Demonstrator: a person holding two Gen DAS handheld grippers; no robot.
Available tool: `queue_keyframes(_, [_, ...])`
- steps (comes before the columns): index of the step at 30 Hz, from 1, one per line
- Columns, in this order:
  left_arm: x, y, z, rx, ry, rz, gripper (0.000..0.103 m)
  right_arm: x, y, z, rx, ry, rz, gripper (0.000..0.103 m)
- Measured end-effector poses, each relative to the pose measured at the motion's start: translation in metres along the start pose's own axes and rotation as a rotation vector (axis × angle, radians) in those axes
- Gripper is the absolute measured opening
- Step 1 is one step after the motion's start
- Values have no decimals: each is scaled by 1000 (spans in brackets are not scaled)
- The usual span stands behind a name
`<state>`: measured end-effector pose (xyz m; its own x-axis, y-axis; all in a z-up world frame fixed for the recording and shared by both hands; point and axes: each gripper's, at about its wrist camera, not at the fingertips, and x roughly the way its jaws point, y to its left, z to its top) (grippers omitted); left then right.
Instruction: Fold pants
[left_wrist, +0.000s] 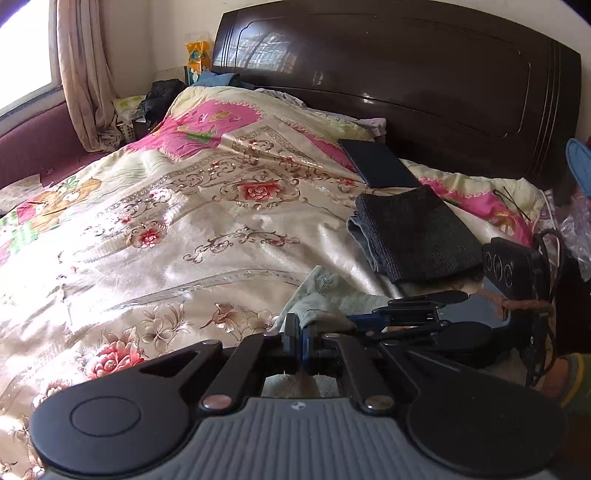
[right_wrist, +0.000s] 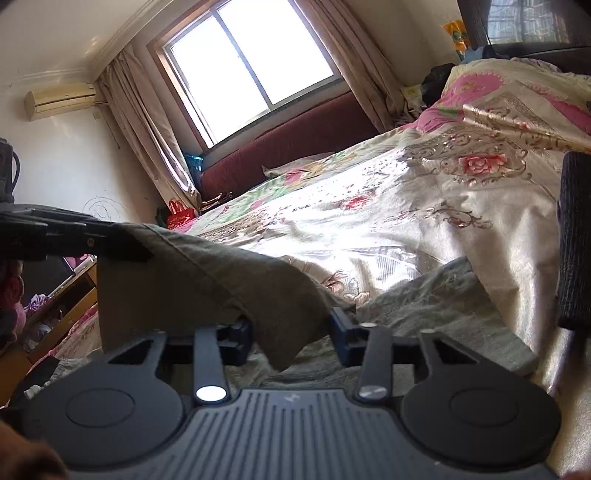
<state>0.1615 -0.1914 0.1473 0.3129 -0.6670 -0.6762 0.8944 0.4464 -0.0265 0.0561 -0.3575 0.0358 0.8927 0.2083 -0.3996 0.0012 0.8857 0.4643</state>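
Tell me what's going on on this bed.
A person is folding a pair of pale grey-green pants on the floral bedspread, a gripper in each hand. The left gripper is shut on an edge of the fabric and holds it lifted. The right gripper has a hanging fold of the same pants between its fingers, which stand apart and do not press on it. A folded dark garment lies nearby.

The bed cover is shiny cream with red and pink flowers and gold swirls, and it has bright pink patches near the dark brown headboard. The pants are a pale grey-green, and a folded cloth on the bed is dark grey. The curtains are beige, and the window seat is dark red.
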Motion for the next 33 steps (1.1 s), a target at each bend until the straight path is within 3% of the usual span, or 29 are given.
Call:
queue_keyframes(1, [0,1,1,5,2,10,20,0,-1,2,0,13,-12,12])
queue_keyframes(4, [3,7,5,-2,3,30,20,-10,-12,12,48,28,-63,3])
queue_keyframes(12, [-5,9,13,13,-18,32,20,-66,-15,56,74,-88,-66,1])
queue_keyframes(15, [-11,8,13,3,-28,15,20,-75,-2,52,-20,-85,-40,10])
queue_keyframes(16, [-12,7,13,3,-30,14,20,-72,7,45,-83,-66,-67,28])
queue_keyframes(17, [-13,6,13,5,-32,14,20,-68,17,35,-143,-43,-98,55])
queue_keyframes(19, [-16,3,14,-2,-37,5,20,-61,38,11,-242,-25,-117,67])
queue_keyframes(21, [-20,2,15,-11,-43,-8,20,-53,63,-16,-375,-32,-141,66])
queue_keyframes(25, [-30,-3,15,0,-52,-13,20,-25,92,-60,-648,-25,-277,67])
queue_keyframes(28, [-35,-8,14,8,-50,-22,20,-13,90,-67,-663,-41,-347,71])
queue_keyframes(30, [-35,-11,13,12,-41,-32,20,-14,89,-62,-625,-98,-390,75])
queue_keyframes(33, [-35,-16,11,25,-31,-28,20,-20,94,-55,-577,-143,-338,77])
